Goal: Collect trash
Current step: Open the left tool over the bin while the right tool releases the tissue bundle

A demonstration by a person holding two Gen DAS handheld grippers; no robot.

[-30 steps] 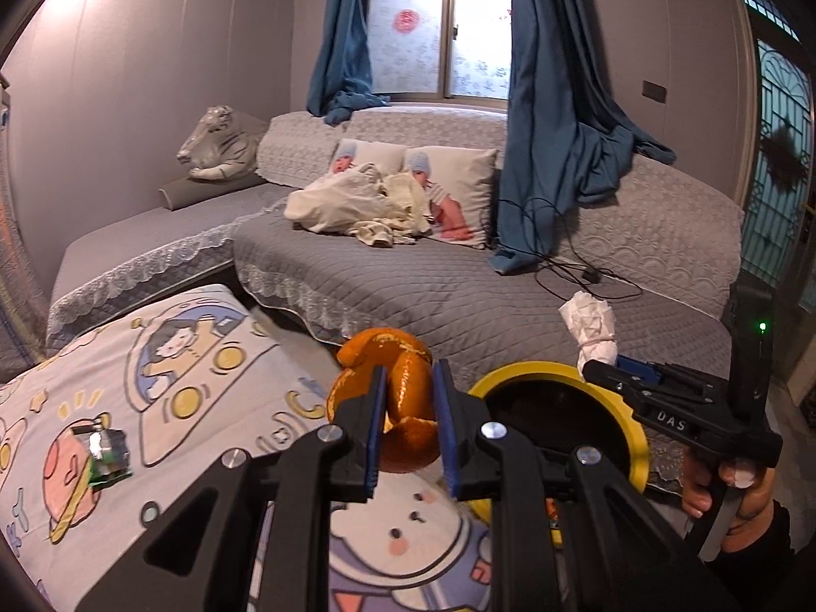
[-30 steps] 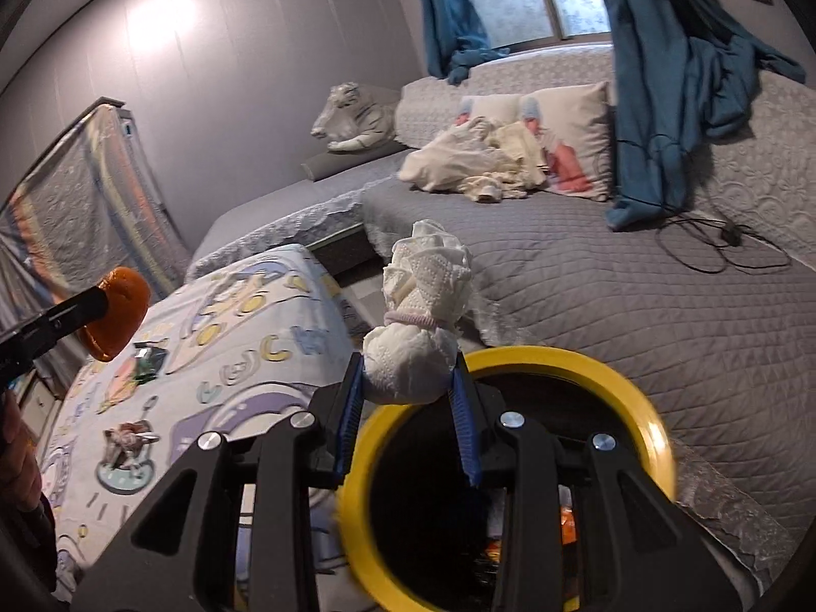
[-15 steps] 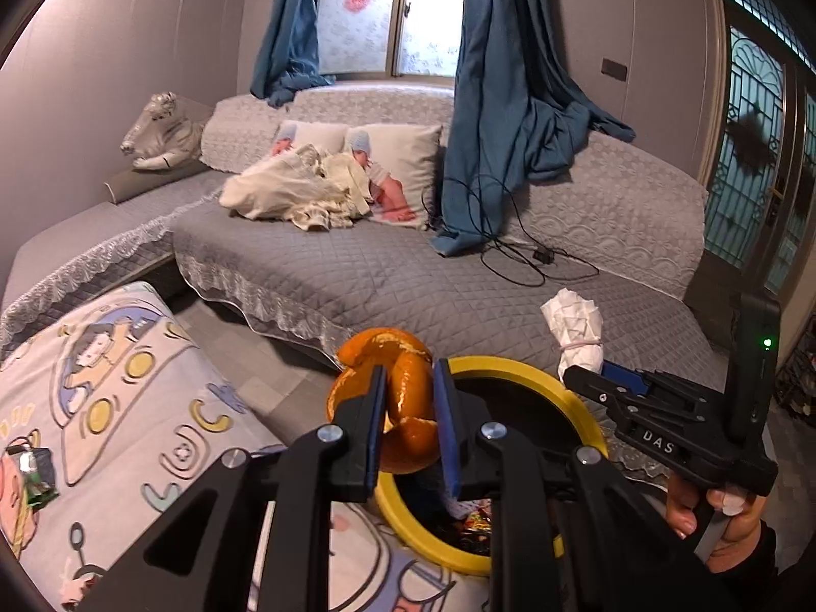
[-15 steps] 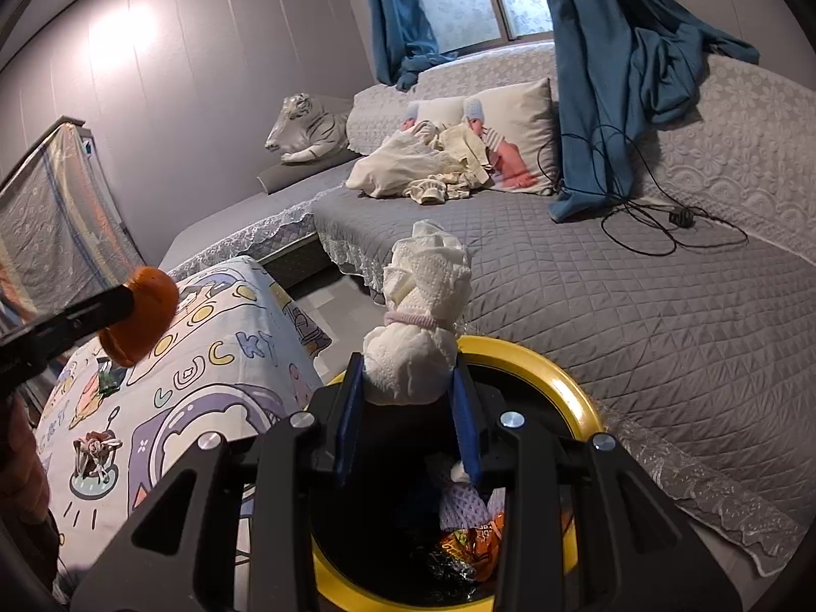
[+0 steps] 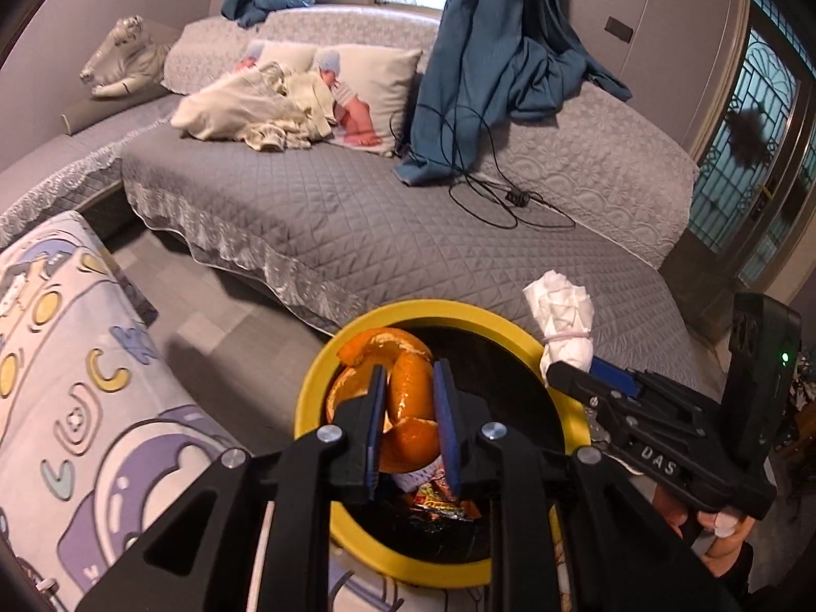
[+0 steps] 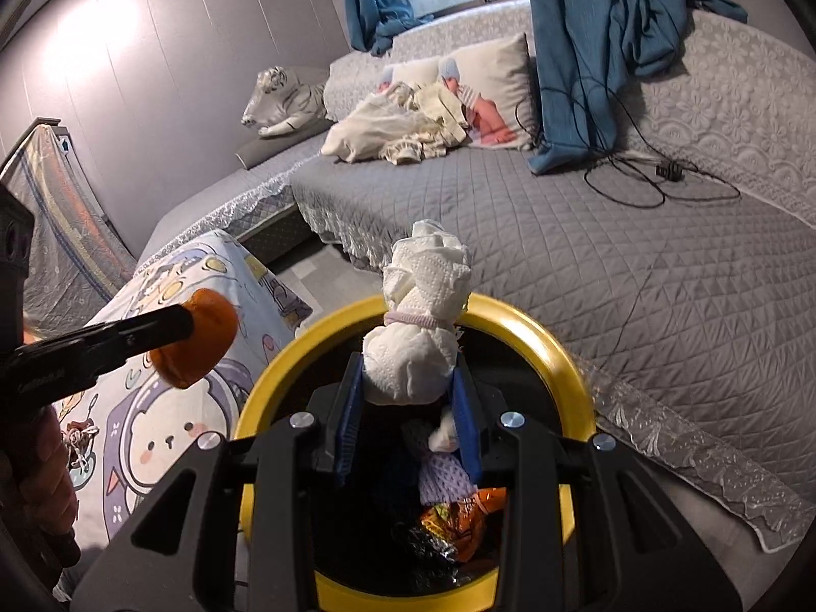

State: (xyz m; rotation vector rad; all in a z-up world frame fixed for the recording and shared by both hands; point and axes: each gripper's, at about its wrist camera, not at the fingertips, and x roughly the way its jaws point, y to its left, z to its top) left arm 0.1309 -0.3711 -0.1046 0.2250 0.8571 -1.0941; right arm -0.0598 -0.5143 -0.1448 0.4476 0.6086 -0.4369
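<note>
My left gripper [image 5: 410, 400] is shut on a curled orange peel [image 5: 403, 398], held over the near left part of the yellow-rimmed trash bin [image 5: 311, 387]. My right gripper [image 6: 408, 398] is shut on a white tissue bundle [image 6: 415, 336] tied with a band, held above the same bin [image 6: 540, 331]. In the left wrist view the tissue bundle [image 5: 563, 316] and the right gripper [image 5: 576, 377] hang over the bin's right rim. In the right wrist view the orange peel [image 6: 196, 339] sits at the bin's left, in the left gripper [image 6: 186, 329]. Crumpled wrappers [image 6: 459, 515] lie inside the bin.
A table with a cartoon-print cloth [image 5: 76, 408] stands left of the bin. Behind the bin is a grey quilted sofa [image 5: 357, 214] with a black cable [image 5: 489, 199], cushions, a cloth heap [image 5: 245, 107] and a tiger toy [image 5: 122, 56]. Blue curtains [image 5: 489, 61] hang onto it.
Both grippers have sunk and moved towards the bin. The peel, earlier left of the bin over the table, is now above the bin's opening. The tissue bundle is lower over the bin.
</note>
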